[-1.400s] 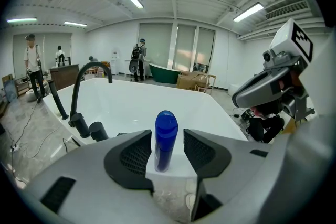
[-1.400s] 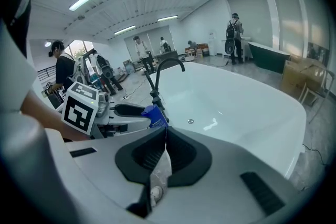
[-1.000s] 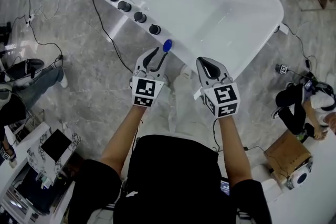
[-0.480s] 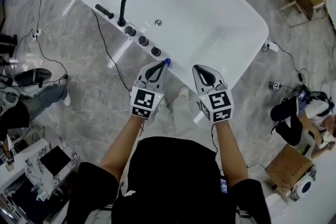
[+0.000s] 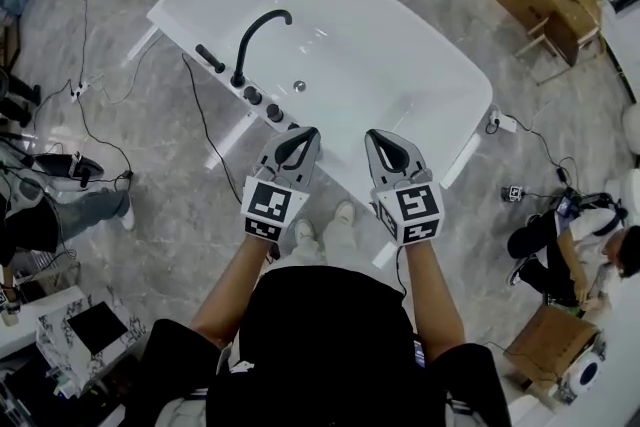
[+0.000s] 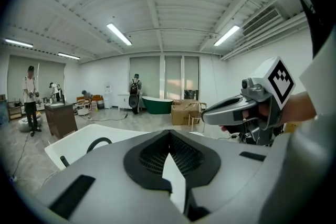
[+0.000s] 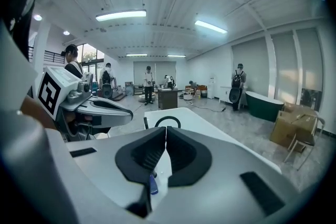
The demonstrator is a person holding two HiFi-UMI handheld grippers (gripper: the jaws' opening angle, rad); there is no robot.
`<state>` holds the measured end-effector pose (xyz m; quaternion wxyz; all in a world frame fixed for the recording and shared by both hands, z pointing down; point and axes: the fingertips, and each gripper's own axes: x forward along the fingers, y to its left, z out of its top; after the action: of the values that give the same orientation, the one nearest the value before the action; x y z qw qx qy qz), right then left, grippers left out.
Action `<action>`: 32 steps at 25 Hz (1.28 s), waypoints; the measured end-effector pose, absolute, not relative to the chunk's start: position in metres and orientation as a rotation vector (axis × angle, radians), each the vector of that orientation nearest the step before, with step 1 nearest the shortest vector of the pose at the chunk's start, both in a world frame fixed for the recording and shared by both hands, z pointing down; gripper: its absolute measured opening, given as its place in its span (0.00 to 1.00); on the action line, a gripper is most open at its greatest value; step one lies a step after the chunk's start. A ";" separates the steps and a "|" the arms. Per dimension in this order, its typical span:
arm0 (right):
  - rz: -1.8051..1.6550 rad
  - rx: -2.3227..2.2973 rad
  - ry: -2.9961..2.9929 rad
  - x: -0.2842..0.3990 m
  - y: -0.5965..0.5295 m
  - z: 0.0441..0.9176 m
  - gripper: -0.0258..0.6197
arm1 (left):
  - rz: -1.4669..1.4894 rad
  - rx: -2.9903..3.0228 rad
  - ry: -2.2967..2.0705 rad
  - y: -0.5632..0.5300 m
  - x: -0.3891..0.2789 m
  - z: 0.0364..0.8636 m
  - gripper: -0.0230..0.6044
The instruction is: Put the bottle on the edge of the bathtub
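While both arms reach out above the white bathtub, the left tool and the right tool hover side by side over its near rim, each with its jaws pressed together on nothing. The left tool's jaws have just been closing, with no object between them. The bottle shows only in the right gripper view. It appears as a sliver of blue below the closed pads against the white of the tub, apparently on the near edge close to the black faucet and its knobs. The placing looks done, so the step in hand is judged to be a clean retreat. That means keeping both tools high and clear of the rim, avoiding any sideways sweep that could clip the bottle, and checking that it stands steady. In the head view the bottle is hidden behind the left tool. Whether it is upright, and how near the brink it sits, cannot be told. The left gripper view shows only white tub beneath its pads.
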<state>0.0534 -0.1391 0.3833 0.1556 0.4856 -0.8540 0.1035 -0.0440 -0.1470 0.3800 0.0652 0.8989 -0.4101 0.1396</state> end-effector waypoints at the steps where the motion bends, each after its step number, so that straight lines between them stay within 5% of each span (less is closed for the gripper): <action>1: 0.282 1.399 -2.453 0.054 -0.139 0.376 0.07 | 0.414 2.720 -1.247 -0.147 -0.045 0.372 0.06; 32: -0.052 1.522 -2.603 0.053 -0.147 0.225 0.07 | 0.143 2.851 -1.402 -0.143 -0.059 0.214 0.06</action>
<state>0.0529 -0.1470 0.2251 0.0629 0.5037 -0.8614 -0.0174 -0.0591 -0.1433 0.2142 -0.0194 0.8963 -0.4407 0.0449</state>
